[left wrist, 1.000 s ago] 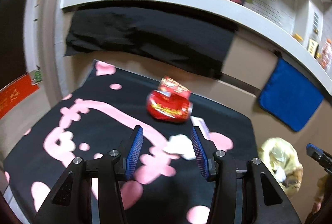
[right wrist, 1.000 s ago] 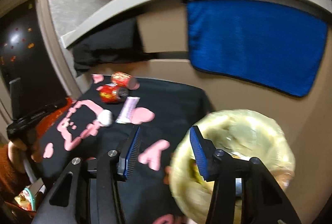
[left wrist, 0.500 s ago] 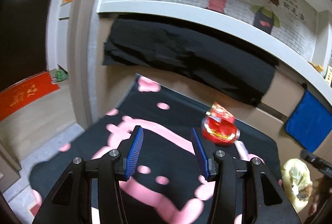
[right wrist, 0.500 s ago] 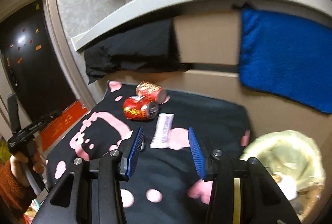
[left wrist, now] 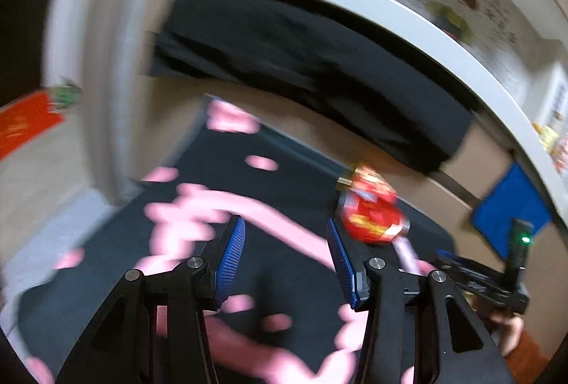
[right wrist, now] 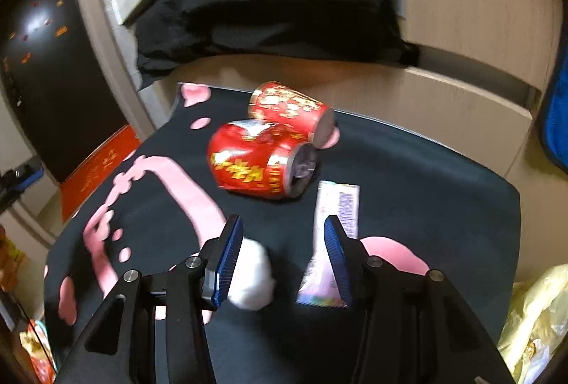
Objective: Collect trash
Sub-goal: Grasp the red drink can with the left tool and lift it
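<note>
Two red cans lie on their sides on the black mat [right wrist: 408, 178] with pink markings. The near can [right wrist: 261, 167] is dented, its long axis running left to right, with the silver top end facing right. The far can [right wrist: 289, 110] touches it from behind and is angled a little, its end also turned to the right. One white wrapper [right wrist: 337, 206] lies flat just right of the near can, long axis running away from the camera, its near end partly hidden behind a blue finger pad. One white crumpled wad [right wrist: 252, 281] sits in front of the near can.

The right gripper [right wrist: 282, 258] hovers low over the mat with its jaws apart — the wad lies beside the left pad, the wrapper's near end by the right pad, and nothing is clamped. A yellow plastic bag [right wrist: 536, 323] is cut off at the frame edge, to the right of the mat.

The left wrist view is badly motion-blurred. The left gripper [left wrist: 285, 259] is spread wide and empty above the mat; there the cans merge into one red smear [left wrist: 371, 210], so the two cannot be told apart, and only a sliver of the wrapper shows past the right finger.
</note>
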Demonstrator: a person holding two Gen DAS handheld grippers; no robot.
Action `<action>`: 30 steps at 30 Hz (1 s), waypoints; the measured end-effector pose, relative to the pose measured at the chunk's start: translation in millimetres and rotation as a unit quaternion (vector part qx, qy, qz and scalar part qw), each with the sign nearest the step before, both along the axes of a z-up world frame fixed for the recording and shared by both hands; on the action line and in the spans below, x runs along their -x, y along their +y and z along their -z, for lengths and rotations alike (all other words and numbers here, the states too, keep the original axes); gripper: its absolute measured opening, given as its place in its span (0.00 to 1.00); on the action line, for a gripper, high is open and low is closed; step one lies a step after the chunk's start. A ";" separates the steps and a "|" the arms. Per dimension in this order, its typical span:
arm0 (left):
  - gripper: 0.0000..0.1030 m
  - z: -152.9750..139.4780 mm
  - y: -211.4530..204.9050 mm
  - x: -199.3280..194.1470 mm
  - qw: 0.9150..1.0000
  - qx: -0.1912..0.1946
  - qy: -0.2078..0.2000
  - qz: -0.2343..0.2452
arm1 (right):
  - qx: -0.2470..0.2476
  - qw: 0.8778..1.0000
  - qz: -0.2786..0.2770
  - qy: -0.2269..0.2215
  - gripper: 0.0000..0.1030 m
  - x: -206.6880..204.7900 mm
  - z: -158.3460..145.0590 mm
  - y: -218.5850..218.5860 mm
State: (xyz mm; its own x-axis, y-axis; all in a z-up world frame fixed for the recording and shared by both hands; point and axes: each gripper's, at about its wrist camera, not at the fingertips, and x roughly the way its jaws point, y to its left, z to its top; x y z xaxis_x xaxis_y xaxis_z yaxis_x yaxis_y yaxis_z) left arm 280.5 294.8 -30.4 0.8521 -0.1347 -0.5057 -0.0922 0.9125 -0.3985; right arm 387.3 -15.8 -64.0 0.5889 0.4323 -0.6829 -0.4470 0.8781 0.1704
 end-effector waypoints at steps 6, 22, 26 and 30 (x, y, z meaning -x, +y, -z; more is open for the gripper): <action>0.48 -0.6 -69.0 -103.8 0.992 0.030 -0.008 0.119 | 0.001 0.999 0.032 -0.006 0.44 -5.8 4.4 -37.4; 0.23 36.7 -96.3 -240.3 0.988 0.021 0.089 0.126 | -0.043 0.998 0.041 0.021 0.44 1.3 12.9 -109.4; 0.07 27.5 -110.0 -209.7 0.982 -0.014 0.093 0.161 | -0.050 0.998 0.037 0.025 0.44 2.0 14.0 -106.1; 0.03 26.7 -111.0 -162.9 0.978 0.003 0.106 0.180 | -0.062 0.997 0.027 0.028 0.44 6.1 10.6 -98.8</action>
State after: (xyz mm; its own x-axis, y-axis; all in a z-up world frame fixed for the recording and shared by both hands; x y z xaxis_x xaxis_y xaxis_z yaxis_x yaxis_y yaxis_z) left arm 443.4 183.8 -57.1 0.6258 -0.4097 -0.6637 0.1535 0.8990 -0.4102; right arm 381.2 -114.5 -74.6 0.5761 0.4842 -0.6585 -0.3862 0.8713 0.3028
